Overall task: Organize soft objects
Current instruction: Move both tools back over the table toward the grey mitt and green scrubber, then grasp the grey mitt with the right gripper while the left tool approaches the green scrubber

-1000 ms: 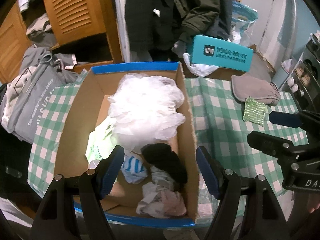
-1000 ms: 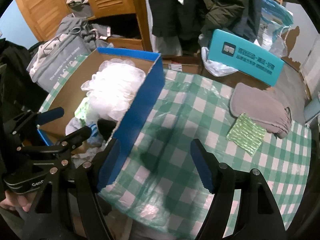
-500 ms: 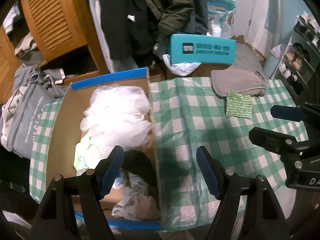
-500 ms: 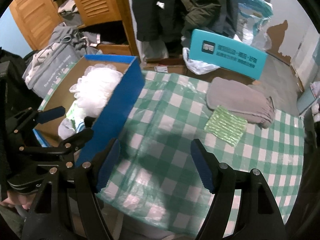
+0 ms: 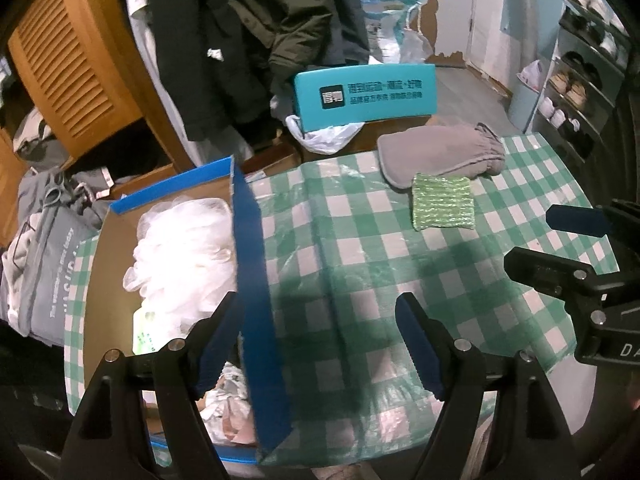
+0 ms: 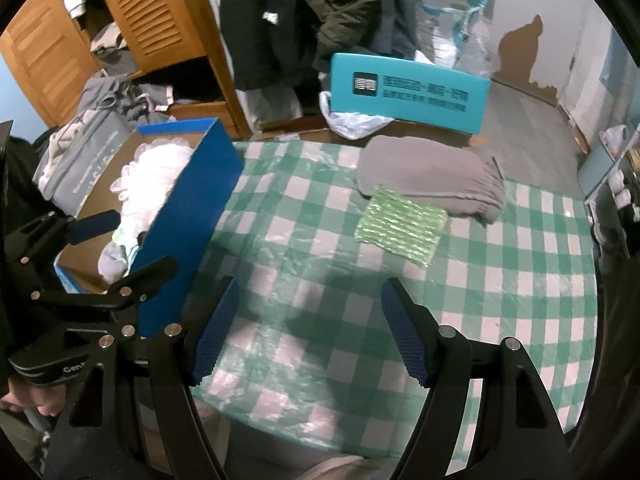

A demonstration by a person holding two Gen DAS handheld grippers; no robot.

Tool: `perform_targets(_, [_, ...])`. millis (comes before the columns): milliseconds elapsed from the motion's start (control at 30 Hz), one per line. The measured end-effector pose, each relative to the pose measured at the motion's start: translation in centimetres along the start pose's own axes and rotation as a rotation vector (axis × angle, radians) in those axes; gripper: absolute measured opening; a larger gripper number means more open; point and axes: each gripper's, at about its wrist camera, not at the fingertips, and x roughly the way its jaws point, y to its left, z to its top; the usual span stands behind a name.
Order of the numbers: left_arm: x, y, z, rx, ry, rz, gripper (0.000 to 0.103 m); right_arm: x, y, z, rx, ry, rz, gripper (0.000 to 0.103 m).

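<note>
Cardboard box (image 5: 256, 300) sits at the table's (image 5: 360, 272) left edge, already taking white mesh puff (image 5: 184, 256) and small rags, so it serves as the collection bin. Left gripper (image 5: 320, 340) straddles the box's right wall, jaws just opened wider, nothing between them. Right gripper (image 6: 308, 332) gapes over bare cloth, empty. Green scrub pad (image 6: 400, 228) overlaps grey mitt (image 6: 432, 178) near the far right corner: likely next picks.
</note>
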Motion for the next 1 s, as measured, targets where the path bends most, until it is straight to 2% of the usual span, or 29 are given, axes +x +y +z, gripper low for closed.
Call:
perform_targets(267, [1.0,-2.4,0.6,0.052,0.01,0.015,0.085,0.5,-3.2,-1.3,0.029,0.028,-0.027,0.074])
perform_targets(500, [2.4,-3.3,3.3,0.045,0.014,-0.008,0.085,1.8,-5.7,-0.2,-0.017,0.08,-0.06,0.074])
perform_targets(567, [2.8,-3.4,4.3,0.043,0.015,-0.015,0.085,2.3,-6.5,0.8,-0.038,0.089,-0.084,0.074])
perform_targets(700, [4.3,-3.2,6.3,0.031,0.035,-0.024,0.085,3.0,-7.9,3.2,-0.04,0.095,-0.071,0.074])
perform_targets(833, [6.3,-2.8,8.0,0.001,0.078,-0.038,0.085,4.1,-9.0,5.8,-0.091,0.108,-0.101,0.074])
perform_targets(1000, [8.4,-3.0,10.3,0.042,0.085,-0.013,0.085,6.4,-10.7,8.9,-0.143,0.133,-0.123,0.074])
